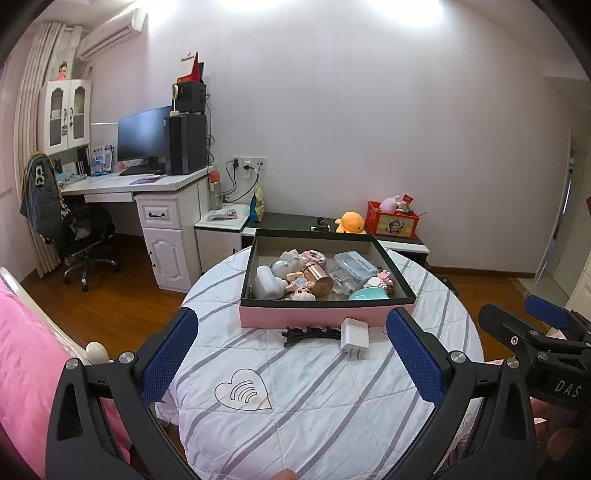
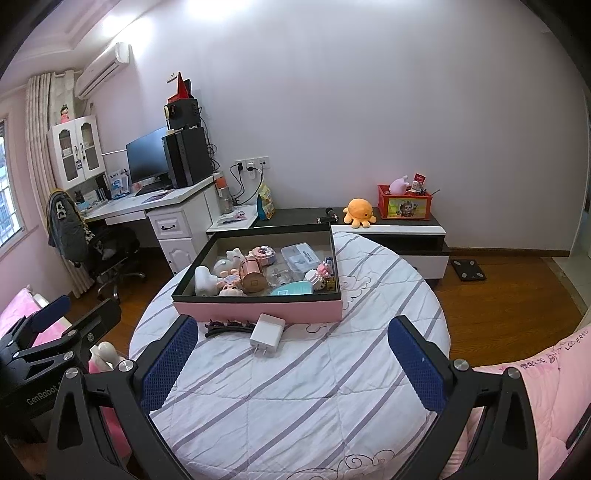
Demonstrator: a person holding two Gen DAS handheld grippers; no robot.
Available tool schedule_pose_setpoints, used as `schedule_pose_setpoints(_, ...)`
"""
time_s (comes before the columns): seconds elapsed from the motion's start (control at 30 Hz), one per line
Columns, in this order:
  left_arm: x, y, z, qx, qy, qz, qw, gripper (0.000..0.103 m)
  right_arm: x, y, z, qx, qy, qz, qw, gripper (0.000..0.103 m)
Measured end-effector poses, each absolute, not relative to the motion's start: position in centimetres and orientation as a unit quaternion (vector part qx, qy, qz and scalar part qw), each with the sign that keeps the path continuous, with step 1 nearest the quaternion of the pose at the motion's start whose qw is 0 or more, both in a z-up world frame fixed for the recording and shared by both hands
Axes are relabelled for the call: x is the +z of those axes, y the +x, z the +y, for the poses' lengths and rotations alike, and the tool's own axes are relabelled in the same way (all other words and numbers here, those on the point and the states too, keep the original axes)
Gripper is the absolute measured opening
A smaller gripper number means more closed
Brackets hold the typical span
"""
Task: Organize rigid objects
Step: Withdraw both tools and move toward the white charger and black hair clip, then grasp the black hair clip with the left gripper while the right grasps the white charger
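Both grippers hang wide open and empty, left gripper point(image 1: 291, 354), right gripper point(image 2: 291, 354). White charger point(image 1: 355, 339) and black hair clip point(image 1: 311, 334) lie on the round tabletop point(image 1: 314, 406), just before the pink box point(image 1: 325, 316) near its far edge

The white desk point(image 1: 147, 182) stands against the wall at the left. On the desk is a dark monitor point(image 1: 142, 134), and beside the monitor a black computer tower point(image 1: 186, 142) with a speaker point(image 1: 188, 96) on top. A white cabinet point(image 1: 66, 114) sits on the far left end of the desk. In front of the desk is an office chair point(image 1: 79, 236) with a jacket point(image 1: 40, 195) on its back. Above the desk, high on the wall, hangs an air conditioner point(image 1: 110, 35). To the right of the desk is a low dark stand point(image 2: 391, 225); on it sit an orange plush octopus point(image 2: 359, 211) and a red crate point(image 2: 404, 202). Right of the stand, a black scale point(image 2: 468, 270) lies on the wooden floor point(image 2: 498, 295).
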State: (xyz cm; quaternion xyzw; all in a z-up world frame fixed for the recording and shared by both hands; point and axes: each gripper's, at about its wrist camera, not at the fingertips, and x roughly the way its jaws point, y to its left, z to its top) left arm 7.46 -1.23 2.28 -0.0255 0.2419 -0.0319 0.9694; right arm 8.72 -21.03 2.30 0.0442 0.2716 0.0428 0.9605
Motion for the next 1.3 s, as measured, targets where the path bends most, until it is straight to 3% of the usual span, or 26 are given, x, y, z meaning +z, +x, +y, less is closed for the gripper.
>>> schedule_pose_setpoints(0.37,0.0,10.4,-0.4,-0.030,-0.032,0.272,0.961,0.103,0.4,10.8,-20.9,0.030,0.035,0.295,0.954,0.103)
schedule_pose_setpoints(0.83,-7.4,17.6,-0.3,-0.028,-0.016,0.355,0.934,0.103,-8.2,19.1,-19.4,0.048,0.043,0.402,0.913,0.103)
schedule_pose_setpoints(1.17,-10.4,21.0,1.1,-0.005,-0.003,0.379,0.925,0.103,-11.1,23.9,-18.0,0.076,0.065,0.431,0.897,0.103)
schedule_pose_setpoints(1.3,-11.2,21.8,1.0,-0.004,0.003,0.387,0.922,0.103,-12.2,25.0,-17.1,0.086,0.054,0.445,0.890,0.094)
